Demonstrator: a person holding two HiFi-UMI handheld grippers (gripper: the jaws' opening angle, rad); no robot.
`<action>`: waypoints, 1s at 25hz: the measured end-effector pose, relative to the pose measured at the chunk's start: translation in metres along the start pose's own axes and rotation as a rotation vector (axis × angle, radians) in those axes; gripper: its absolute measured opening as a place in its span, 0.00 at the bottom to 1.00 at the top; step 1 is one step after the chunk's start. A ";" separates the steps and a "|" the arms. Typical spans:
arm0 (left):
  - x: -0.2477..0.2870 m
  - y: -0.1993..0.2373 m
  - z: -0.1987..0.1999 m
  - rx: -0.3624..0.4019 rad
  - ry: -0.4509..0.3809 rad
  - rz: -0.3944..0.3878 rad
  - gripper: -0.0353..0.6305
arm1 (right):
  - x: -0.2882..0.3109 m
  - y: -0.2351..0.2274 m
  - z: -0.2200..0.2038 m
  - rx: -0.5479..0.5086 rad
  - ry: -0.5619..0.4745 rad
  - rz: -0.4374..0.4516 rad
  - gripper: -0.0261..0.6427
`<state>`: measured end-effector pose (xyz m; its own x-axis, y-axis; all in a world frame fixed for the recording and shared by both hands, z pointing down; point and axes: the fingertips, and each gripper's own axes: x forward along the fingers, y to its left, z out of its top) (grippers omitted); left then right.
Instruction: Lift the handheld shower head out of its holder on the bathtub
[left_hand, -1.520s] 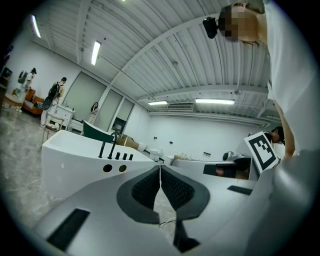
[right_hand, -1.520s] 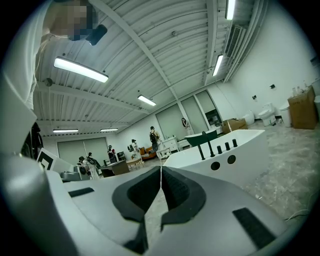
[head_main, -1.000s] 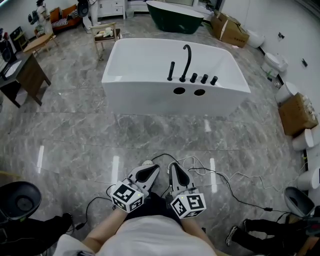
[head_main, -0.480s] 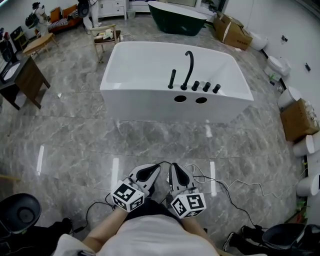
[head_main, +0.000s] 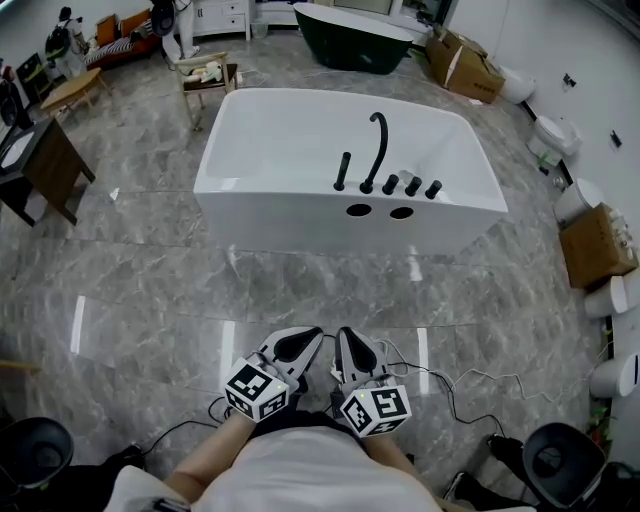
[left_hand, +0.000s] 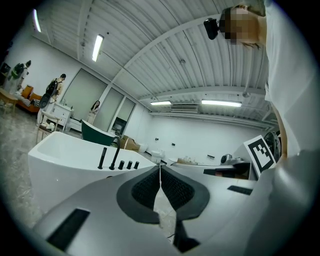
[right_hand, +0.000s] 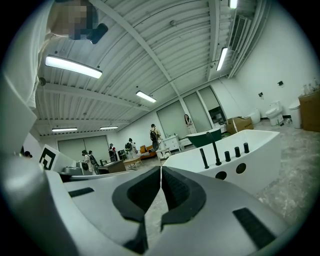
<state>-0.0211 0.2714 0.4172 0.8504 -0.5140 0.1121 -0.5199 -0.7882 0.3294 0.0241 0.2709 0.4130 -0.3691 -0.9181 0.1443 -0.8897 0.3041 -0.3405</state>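
The white bathtub (head_main: 270, 200) stands on the marble floor ahead of me. On its near rim a straight black handheld shower head (head_main: 342, 171) stands upright in its holder, left of a curved black spout (head_main: 377, 148) and three black knobs (head_main: 411, 185). My left gripper (head_main: 308, 336) and right gripper (head_main: 345, 335) are side by side low in the head view, well short of the tub, both shut and empty. The left gripper view shows the shower head (left_hand: 102, 158) beyond the closed left gripper (left_hand: 160, 167). In the right gripper view the shower head (right_hand: 204, 158) stands right of the closed right gripper (right_hand: 161, 169).
A dark green tub (head_main: 350, 35) and cardboard boxes (head_main: 465, 65) stand behind the white tub. Toilets (head_main: 555, 130) and a box (head_main: 595, 245) line the right wall. A wooden table (head_main: 45, 165) is at left. Cables (head_main: 450, 385) trail on the floor by black stools (head_main: 560, 460).
The bathtub has drawn nearer in the head view as both grippers move forward together towards it. Both stay shut.
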 end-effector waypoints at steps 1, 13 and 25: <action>0.004 0.004 0.003 0.000 0.001 -0.006 0.07 | 0.005 -0.002 0.002 0.000 -0.001 -0.003 0.07; 0.037 0.054 0.021 -0.009 0.006 -0.045 0.07 | 0.059 -0.024 0.015 0.008 -0.010 -0.051 0.07; 0.049 0.095 0.026 -0.038 0.006 -0.047 0.07 | 0.096 -0.028 0.016 0.002 -0.008 -0.064 0.07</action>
<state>-0.0311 0.1623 0.4295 0.8743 -0.4748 0.1012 -0.4761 -0.7978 0.3700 0.0177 0.1707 0.4219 -0.3092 -0.9377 0.1587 -0.9110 0.2441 -0.3324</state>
